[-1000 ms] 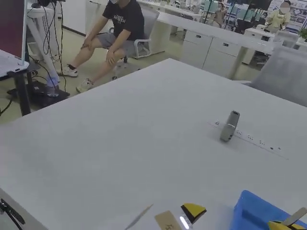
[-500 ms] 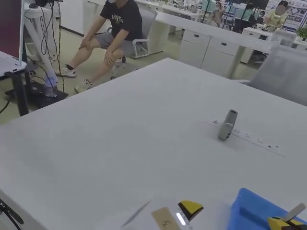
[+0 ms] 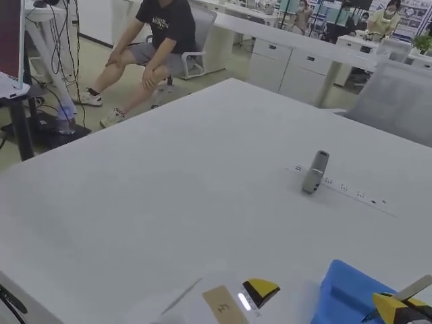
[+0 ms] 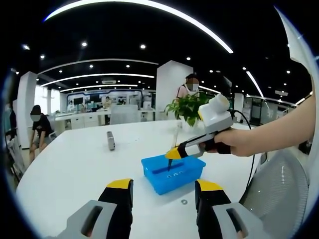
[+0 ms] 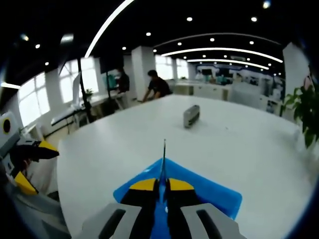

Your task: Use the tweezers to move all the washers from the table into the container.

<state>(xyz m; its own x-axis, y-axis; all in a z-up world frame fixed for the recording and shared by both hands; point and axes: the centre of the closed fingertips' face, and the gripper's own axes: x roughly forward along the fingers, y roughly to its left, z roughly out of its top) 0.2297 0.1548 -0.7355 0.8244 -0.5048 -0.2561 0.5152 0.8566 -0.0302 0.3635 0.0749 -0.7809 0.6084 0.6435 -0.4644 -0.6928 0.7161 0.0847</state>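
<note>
Right hand-held gripper (image 5: 162, 185): clamped on tweezers (image 5: 163, 162), over container (image 5: 212, 193).
Left hand-held gripper (image 4: 163, 191): jaws apart.
Washer (image 4: 184, 201): on counter (image 4: 75, 164), just beside container.

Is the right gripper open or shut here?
Shut on the tweezers: the right gripper has its yellow-tipped jaws closed around them, above the blue container.

The blue, open-topped rectangular container (image 4: 167, 182) is sitting flat on the white table (image 4: 75, 164), one small ring-shaped washer (image 4: 184, 201) is lying on the table just beside its near wall, and the slim metal tweezers (image 5: 163, 162) are projecting from the right gripper (image 5: 162, 185), clamped between its jaws and pointing over the container.
</note>
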